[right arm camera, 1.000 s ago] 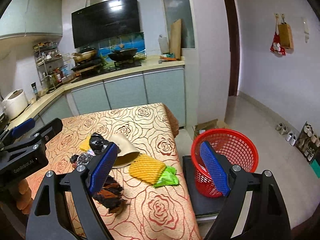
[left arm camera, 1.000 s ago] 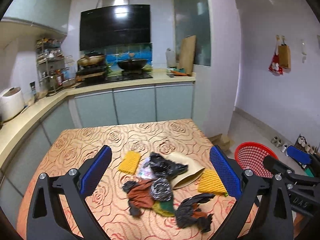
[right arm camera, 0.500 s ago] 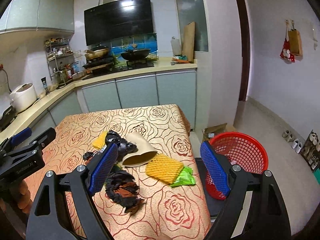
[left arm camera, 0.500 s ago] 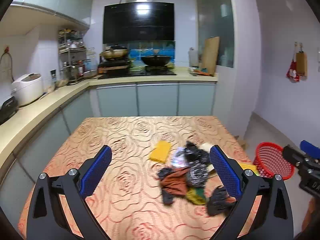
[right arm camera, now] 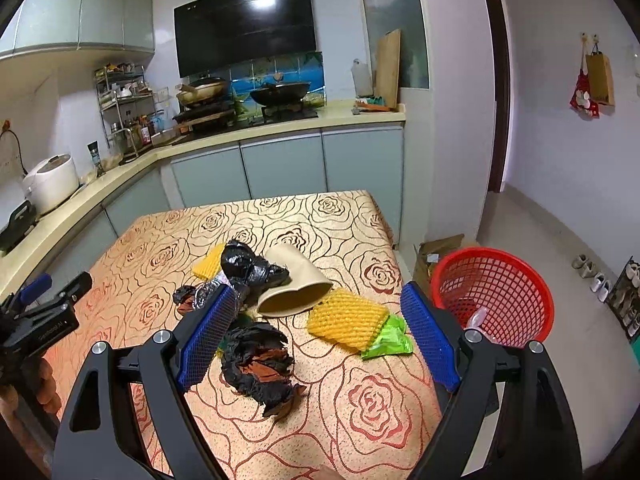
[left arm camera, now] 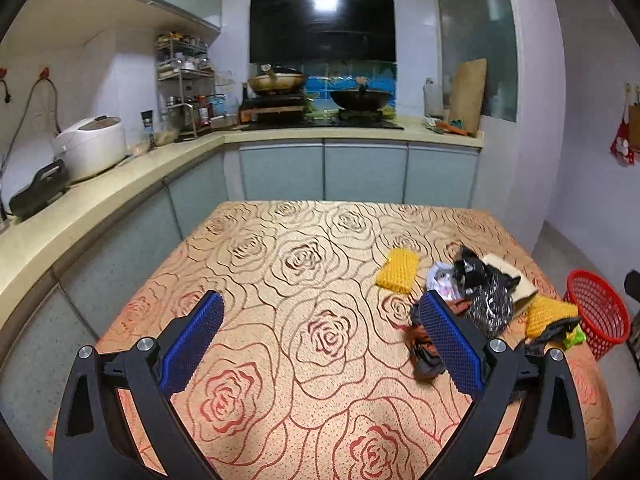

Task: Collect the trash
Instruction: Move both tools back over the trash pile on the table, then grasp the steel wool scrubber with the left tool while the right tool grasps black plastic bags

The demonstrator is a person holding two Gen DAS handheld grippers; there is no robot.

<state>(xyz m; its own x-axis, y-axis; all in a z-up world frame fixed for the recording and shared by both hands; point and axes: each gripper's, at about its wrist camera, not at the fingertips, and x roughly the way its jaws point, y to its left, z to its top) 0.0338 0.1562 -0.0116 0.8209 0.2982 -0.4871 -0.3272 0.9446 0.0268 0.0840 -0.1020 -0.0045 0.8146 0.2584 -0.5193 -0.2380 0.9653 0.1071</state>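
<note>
Trash lies piled on the rose-patterned table point(right arm camera: 168, 248). It holds a tan paper cup point(right arm camera: 296, 284) on its side, a black bag point(right arm camera: 248, 268), a crumpled black and orange wrapper point(right arm camera: 260, 364), a yellow foam net point(right arm camera: 348, 322) and a green wrapper point(right arm camera: 390, 342). My right gripper point(right arm camera: 320, 338) is open above the net and the crumpled wrapper, holding nothing. My left gripper point(left arm camera: 320, 344) is open over bare cloth. The pile point(left arm camera: 480, 292) lies beside its right finger, with a second yellow net point(left arm camera: 398, 270) at the pile's far left. A red mesh basket point(right arm camera: 492, 292) stands off the table's right edge.
The left gripper's body point(right arm camera: 56, 286) sits at the table's left side in the right wrist view. A cardboard box point(right arm camera: 436, 252) lies on the floor behind the basket. Shoes point(right arm camera: 592, 272) line the right wall. The kitchen counter point(left arm camera: 100, 204) runs along the left and far sides.
The left gripper swung left and sank, so the pile slid from between its fingers to its right. The right gripper turned slightly left toward the pile. Both stayed open.
</note>
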